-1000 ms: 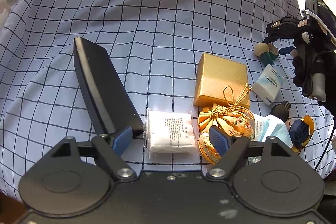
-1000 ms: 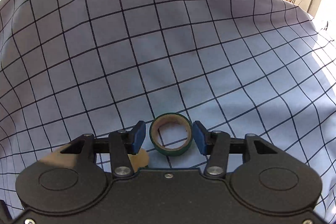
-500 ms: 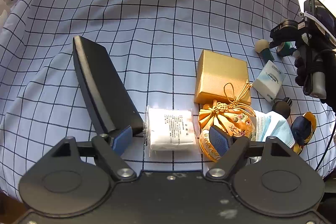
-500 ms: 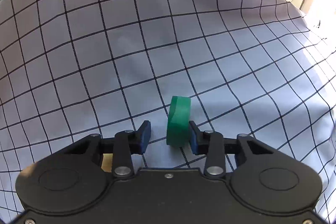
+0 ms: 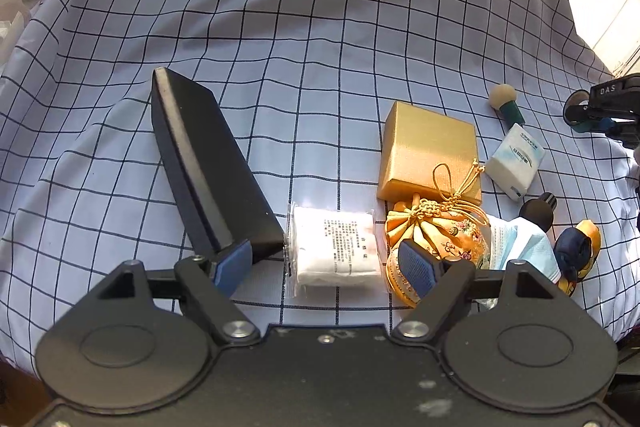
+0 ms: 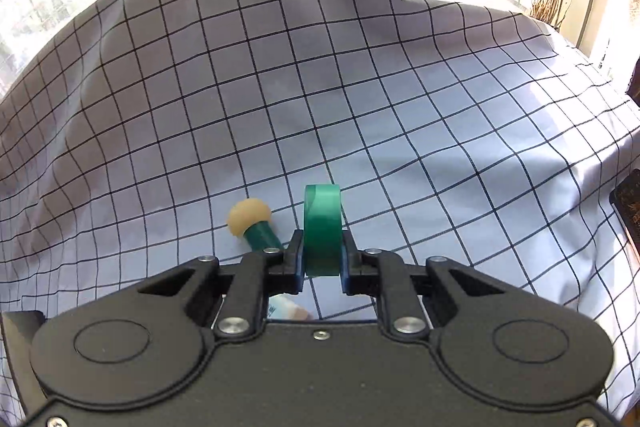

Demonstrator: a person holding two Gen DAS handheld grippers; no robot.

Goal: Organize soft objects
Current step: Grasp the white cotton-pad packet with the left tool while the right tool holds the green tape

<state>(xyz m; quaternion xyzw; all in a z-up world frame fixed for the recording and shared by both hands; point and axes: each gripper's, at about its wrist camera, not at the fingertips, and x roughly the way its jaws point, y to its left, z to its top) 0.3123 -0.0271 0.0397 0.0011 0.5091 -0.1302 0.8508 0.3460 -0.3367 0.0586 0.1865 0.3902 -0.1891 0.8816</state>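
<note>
right gripper was clamped on a green tape roll, roll standing on edge betw. the two fingers, lower centre of the right wrist view, held above the checked cloth. a beige-headed sponge applicator w/ green handle lay on the cloth just left of the roll.

left gripper was wide open, nothing betw. its fingers, low over the cloth at bottom centre of the left wrist view. a white wrapped pack lay in the gap ahead of it. long black case ran diagonally centre left, near end touching the pack. right of the pack: gold embroidered pouch, gold box behind it, a light blue face mask at lower right, a small white tissue pack at right.
</note>
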